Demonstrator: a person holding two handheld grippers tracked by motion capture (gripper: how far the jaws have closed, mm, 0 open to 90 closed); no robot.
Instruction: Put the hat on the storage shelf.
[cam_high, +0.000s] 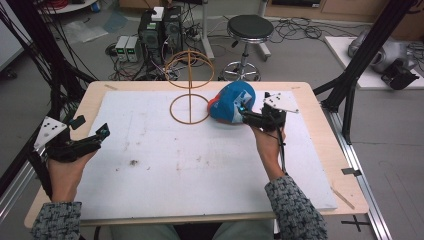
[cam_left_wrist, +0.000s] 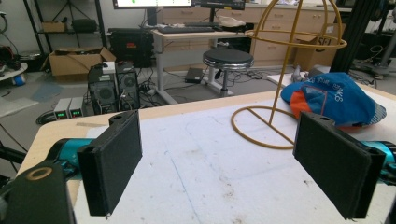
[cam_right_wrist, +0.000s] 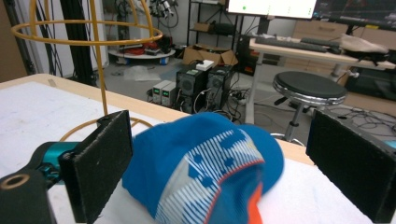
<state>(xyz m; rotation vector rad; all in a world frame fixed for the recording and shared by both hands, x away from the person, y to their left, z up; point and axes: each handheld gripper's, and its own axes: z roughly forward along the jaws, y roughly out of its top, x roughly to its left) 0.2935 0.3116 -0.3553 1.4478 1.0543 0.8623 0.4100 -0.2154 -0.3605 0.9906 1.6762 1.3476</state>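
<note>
At the bottom of the high view, two forearms in speckled grey sleeves (cam_high: 292, 210) come in over the near edge of the table (cam_high: 320, 105), which carries a white mat (cam_high: 200, 165) marked with a few dark smudges. In the lower left of that view the left gripper (cam_high: 102, 132) is held just above the mat's left edge, and in the left gripper view its two black jaws stand wide apart with nothing between them, only bare mat. Right of centre, higher in the frame, the right gripper (cam_high: 244, 111) points toward the blue cap (cam_high: 231, 102); in the right gripper view its jaws are also spread wide, one on each side of the cap, which lies between them close to the camera, and no contact with either pad can be made out. The cap, blue with orange trim and a white striped panel, rests on the mat touching or just beside the round base of a yellow wire stand (cam_high: 190, 90). Beyond the table's far edge a black stool (cam_high: 248, 27) and computer towers (cam_high: 160, 32) stand on the floor among cables.
</note>
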